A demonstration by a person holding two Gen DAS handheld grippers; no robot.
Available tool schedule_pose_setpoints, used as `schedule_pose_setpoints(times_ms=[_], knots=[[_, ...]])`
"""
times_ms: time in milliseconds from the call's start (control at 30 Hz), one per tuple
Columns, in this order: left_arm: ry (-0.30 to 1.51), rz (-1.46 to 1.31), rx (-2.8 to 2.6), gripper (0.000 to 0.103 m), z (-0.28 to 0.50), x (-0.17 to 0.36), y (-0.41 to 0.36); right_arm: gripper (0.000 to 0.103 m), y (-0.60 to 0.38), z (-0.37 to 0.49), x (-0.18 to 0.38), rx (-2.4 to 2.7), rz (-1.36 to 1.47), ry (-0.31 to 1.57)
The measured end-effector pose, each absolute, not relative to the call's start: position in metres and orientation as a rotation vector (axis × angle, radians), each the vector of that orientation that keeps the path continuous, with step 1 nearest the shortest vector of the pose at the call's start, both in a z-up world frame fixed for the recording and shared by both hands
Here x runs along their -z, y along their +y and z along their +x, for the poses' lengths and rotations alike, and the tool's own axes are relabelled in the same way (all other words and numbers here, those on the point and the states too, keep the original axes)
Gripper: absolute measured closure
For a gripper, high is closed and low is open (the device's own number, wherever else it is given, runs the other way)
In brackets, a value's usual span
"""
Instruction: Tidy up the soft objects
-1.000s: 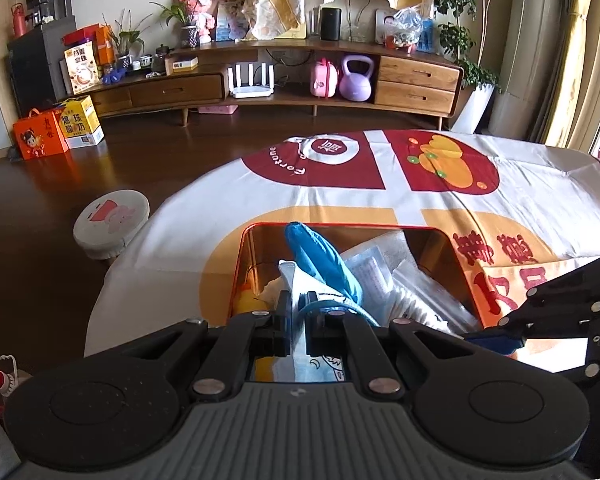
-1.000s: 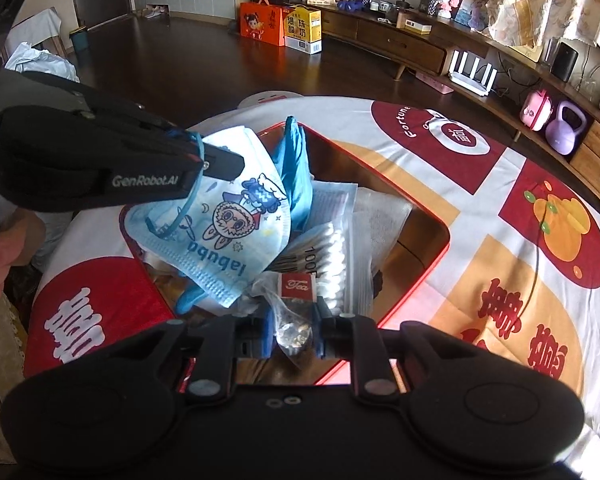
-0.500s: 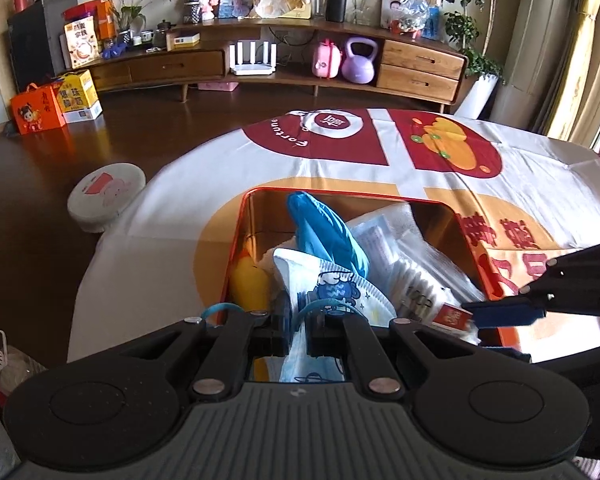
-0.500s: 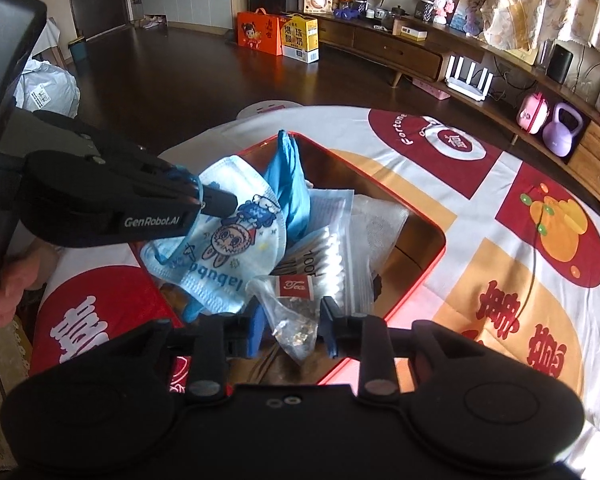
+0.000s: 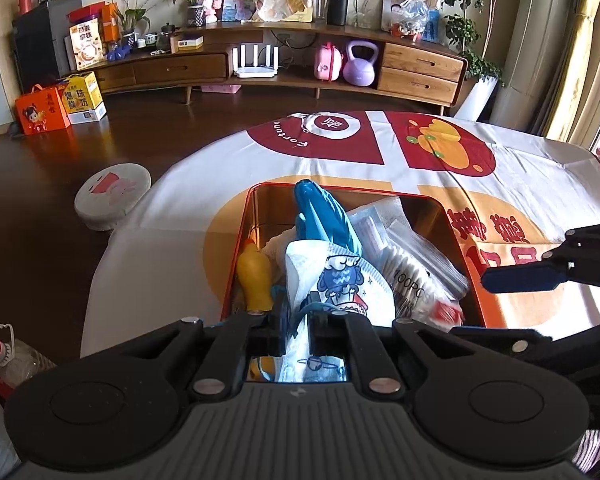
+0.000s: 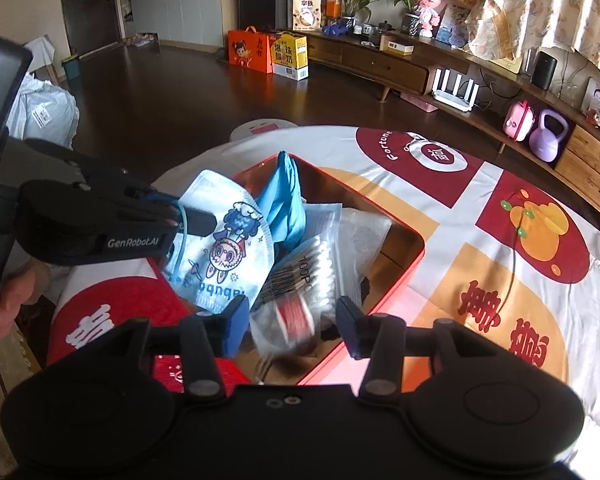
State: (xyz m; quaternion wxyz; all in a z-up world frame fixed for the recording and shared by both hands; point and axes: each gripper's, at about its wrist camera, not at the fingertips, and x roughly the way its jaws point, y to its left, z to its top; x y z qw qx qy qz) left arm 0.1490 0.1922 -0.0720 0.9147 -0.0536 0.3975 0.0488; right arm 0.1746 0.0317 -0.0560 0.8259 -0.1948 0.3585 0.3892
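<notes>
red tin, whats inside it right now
The red tin holds a blue glove, a cotton swab pack, clear plastic bags and a yellow bottle. The cartoon face mask covers what lies under it; the tin's bottom is mostly hidden.

Left tool (image 5: 298,322) clamped tight; right tool (image 6: 292,322) just opening, pads clear.

Round table (image 5: 172,240), printed cloth (image 6: 480,216), red tin (image 6: 414,258).

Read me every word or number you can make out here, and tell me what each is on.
"GenRobot.AI": side of the left gripper.
"Fortune": red circle on the tablecloth.
"100PC": cotton swab bag.
"labubu", upside down: cartoon face mask.
Boxes on the floor: characters too small to read.
</notes>
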Motion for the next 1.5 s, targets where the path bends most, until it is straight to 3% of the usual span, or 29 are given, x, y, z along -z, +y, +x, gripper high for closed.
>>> schedule_pose_setpoints(times_ms=[133,233,367,400,467,500,533,1133,1267,1333,1500], knots=[[0.813,-0.12,-0.106,0.094,0.141,0.069,0.192,0.054,0.023,0.17,0.049,-0.828,-0.363,0.754],[0.814,-0.127,-0.1,0.093,0.137,0.068,0.191,0.038,0.016,0.166,0.044,-0.823,-0.332,0.734],[0.812,-0.126,-0.109,0.088,0.132,0.067,0.189,0.037,0.006,0.161,0.038,-0.817,-0.286,0.724],[0.813,-0.128,-0.108,0.08,0.131,0.068,0.189,0.037,0.003,0.161,0.036,-0.817,-0.272,0.723],[0.812,-0.132,-0.105,0.05,0.129,0.067,0.189,0.037,-0.001,0.159,0.034,-0.816,-0.248,0.72],[0.805,-0.132,-0.108,0.019,0.127,0.066,0.189,0.037,-0.004,0.158,0.032,-0.816,-0.238,0.717],[0.791,-0.127,-0.116,0.012,0.125,0.065,0.188,0.037,-0.007,0.157,0.031,-0.816,-0.228,0.715],[0.633,-0.134,-0.099,0.012,0.071,0.027,0.164,0.026,-0.048,0.124,0.003,-0.802,-0.101,0.604],[0.615,-0.124,-0.099,0.012,0.06,0.02,0.156,0.017,-0.055,0.116,0.0,-0.792,-0.097,0.566],[0.609,-0.125,-0.095,0.002,0.056,0.017,0.152,0.014,-0.059,0.112,-0.001,-0.785,-0.091,0.551],[0.581,-0.117,-0.099,0.001,0.043,0.013,0.144,0.006,-0.065,0.107,-0.003,-0.758,-0.09,0.521]])
